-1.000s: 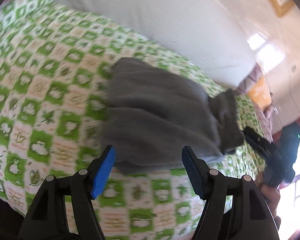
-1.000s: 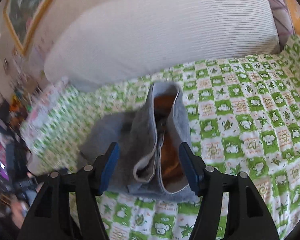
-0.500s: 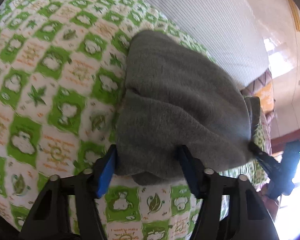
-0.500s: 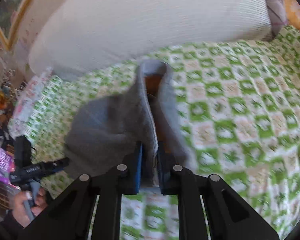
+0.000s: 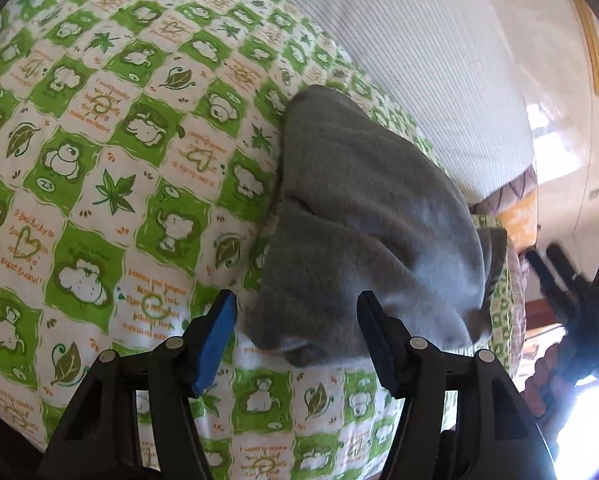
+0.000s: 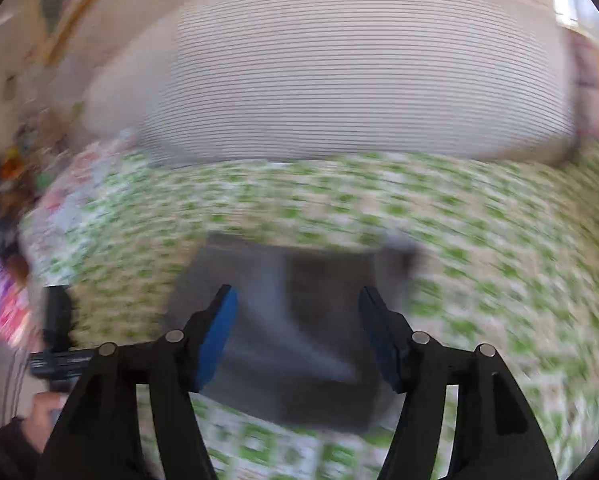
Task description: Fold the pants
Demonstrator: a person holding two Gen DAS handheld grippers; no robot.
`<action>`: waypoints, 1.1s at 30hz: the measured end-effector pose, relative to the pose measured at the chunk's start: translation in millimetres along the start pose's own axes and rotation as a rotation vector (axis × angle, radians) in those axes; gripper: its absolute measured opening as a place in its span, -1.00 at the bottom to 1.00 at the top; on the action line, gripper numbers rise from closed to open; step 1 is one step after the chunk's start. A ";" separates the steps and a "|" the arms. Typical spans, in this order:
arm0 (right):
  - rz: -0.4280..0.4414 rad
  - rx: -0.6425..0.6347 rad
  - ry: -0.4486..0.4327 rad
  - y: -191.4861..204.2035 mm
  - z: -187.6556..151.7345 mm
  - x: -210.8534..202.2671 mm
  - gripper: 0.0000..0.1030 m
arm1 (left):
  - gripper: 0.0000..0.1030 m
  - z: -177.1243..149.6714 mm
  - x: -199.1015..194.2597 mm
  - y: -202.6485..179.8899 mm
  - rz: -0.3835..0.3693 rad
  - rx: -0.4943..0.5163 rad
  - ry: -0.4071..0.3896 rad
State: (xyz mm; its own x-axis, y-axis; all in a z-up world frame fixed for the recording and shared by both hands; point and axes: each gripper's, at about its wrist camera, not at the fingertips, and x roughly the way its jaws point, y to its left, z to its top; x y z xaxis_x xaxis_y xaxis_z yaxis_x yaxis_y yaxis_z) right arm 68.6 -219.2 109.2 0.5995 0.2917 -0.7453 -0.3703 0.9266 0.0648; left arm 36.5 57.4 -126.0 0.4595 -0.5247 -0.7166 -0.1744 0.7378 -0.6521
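Green bedspread [image 5: 99,208] reading "I want to make", gray pants [image 5: 363,216] folded, both grippers' fingers [image 5: 215,336] released.

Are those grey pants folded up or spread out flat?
Folded: the grey fleece pants sit as a compact layered bundle on the green checked bedsheet.

Pants [image 5: 363,216] seen as soft, matt grey fleece cloth. Bedspread [image 5: 99,184] shown as printed cotton-like cloth, matt. Far pillow [image 5: 427,60] rendered in ribbed, striped fabric. Left gripper [image 5: 297,336] made w/ matt black plastic, blue pads.
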 end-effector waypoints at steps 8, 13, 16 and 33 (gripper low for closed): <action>0.116 -0.260 0.245 87.8 63.6 141.5 0.28 | 0.30 1.9 16.2 8.3 -0.015 -0.036 0.031; 0.041 -0.377 0.397 116.1 69.9 225.6 0.37 | 0.37 0.3 23.7 6.9 -0.029 -0.056 0.036; 0.003 -0.415 0.489 120.9 62.3 260.5 0.43 | 0.37 0.2 29.3 9.2 -0.040 -0.057 0.030; 0.100 -0.211 0.340 98.2 52.0 253.7 -0.71 | -0.62 -28.4 9.8 19.7 -0.129 -0.034 0.037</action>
State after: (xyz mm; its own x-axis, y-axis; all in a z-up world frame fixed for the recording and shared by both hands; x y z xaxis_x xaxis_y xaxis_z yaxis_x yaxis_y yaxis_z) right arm 221.2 -41.9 -39.0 0.2982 0.2499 -0.9212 -0.5735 0.8184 0.0364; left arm 12.8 54.7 -152.9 0.4475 -0.6298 -0.6349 -0.1462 0.6488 -0.7467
